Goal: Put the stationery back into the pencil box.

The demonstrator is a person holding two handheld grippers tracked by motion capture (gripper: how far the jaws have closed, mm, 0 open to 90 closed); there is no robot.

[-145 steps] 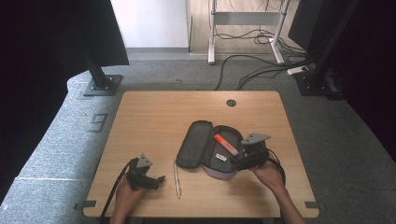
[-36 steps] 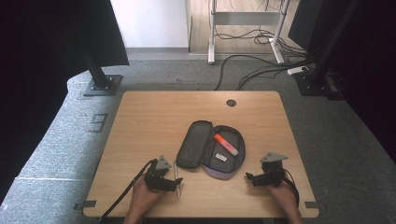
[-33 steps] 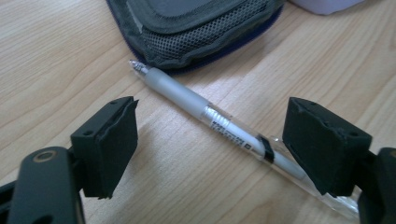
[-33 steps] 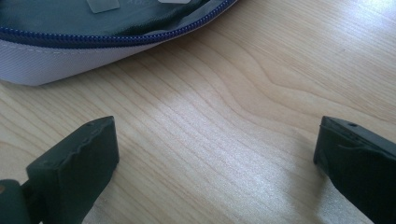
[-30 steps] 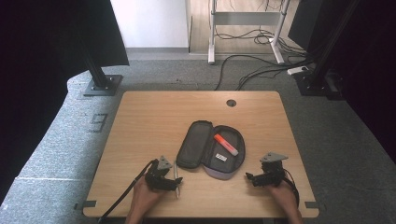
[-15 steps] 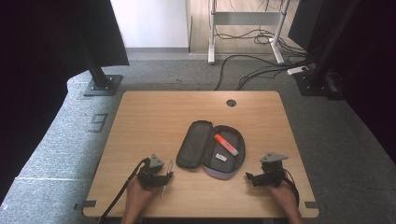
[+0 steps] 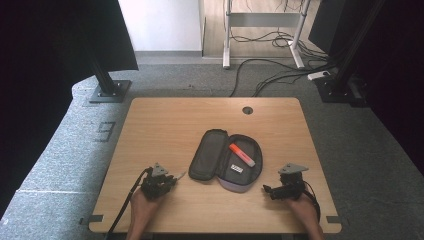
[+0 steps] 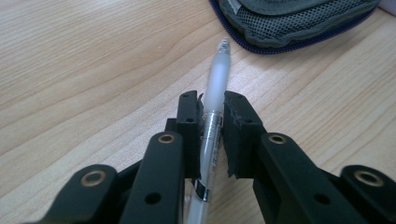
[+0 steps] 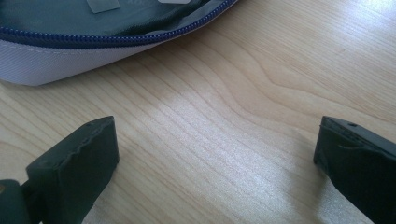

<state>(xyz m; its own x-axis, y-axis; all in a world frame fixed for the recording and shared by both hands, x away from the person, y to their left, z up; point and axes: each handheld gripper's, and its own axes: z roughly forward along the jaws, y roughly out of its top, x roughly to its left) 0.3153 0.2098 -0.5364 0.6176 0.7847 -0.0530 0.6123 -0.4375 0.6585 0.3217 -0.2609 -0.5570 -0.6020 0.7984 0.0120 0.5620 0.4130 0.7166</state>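
Observation:
A frosted white pen (image 8: 215, 88) lies between the jaws of my left gripper (image 8: 212, 114), whose jaws have just been closing and now press on its barrel. In the high view the left gripper (image 7: 167, 180) sits at the table's front left, and the pen (image 7: 179, 175) pokes out toward an open grey pencil case (image 7: 215, 155). An orange highlighter (image 7: 241, 154) lies in the case. My right gripper (image 7: 267, 189) rests at the front right beside the case, jaws wide open over bare wood (image 9: 215, 154) with nothing between them.
The wooden table (image 7: 165, 125) has a round cable hole (image 7: 247, 110) near its far edge. Black stands (image 7: 107, 85) and cables (image 7: 270, 75) are on the grey floor beyond it. The case's purple zip edge (image 9: 116, 35) lies just ahead of the right gripper.
The left gripper slid left along the front of the table and closed its jaws on the pen. The right gripper has kept still.

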